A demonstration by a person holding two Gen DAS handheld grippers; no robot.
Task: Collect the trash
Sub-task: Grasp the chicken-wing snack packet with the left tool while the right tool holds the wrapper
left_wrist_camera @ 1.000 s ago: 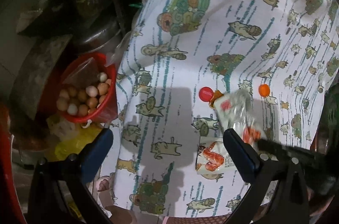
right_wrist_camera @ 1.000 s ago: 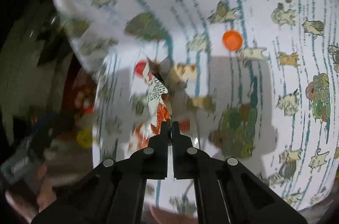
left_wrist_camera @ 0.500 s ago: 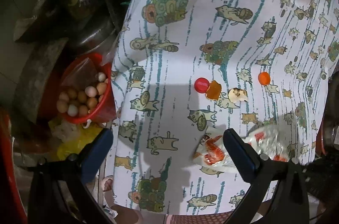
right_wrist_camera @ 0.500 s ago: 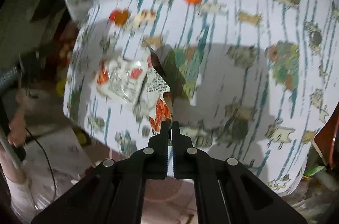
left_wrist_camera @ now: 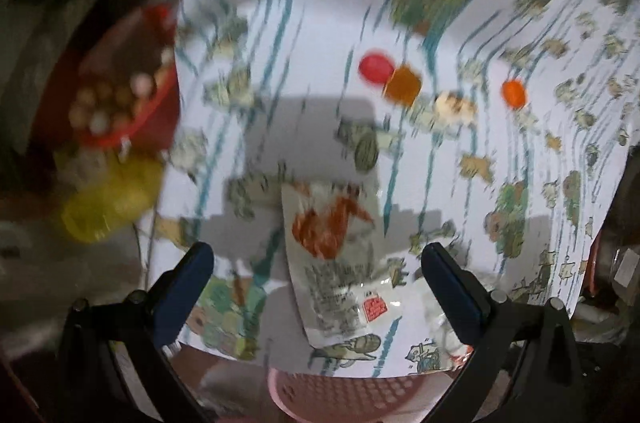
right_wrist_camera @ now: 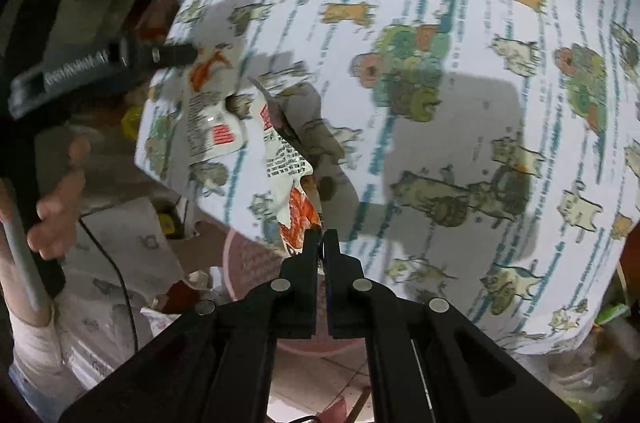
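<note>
Two wrappers noted. Right tongs (right_wrist_camera: 319, 237) clenched on one torn wrapper (right_wrist_camera: 290, 159) above the counter (right_wrist_camera: 460, 143) edge; left tongs (left_wrist_camera: 316, 265) spread wide over the second wrapper (left_wrist_camera: 336, 251) lying flat.

1. The tabletop (left_wrist_camera: 304, 71) is broad and mostly bare, so a gripper can pass over its middle and right side freely.
2. A flat wrapper (left_wrist_camera: 336, 255) lies near the front edge between the left gripper's (left_wrist_camera: 318, 275) spread fingers.
3. A red cap (left_wrist_camera: 375, 67), orange piece (left_wrist_camera: 402, 87) and orange cap (left_wrist_camera: 513, 93) dot the far part.
4. A red basket (left_wrist_camera: 132, 119) crowds the tabletop's left edge; a pink basket (left_wrist_camera: 360, 397) sits below the front.
</note>
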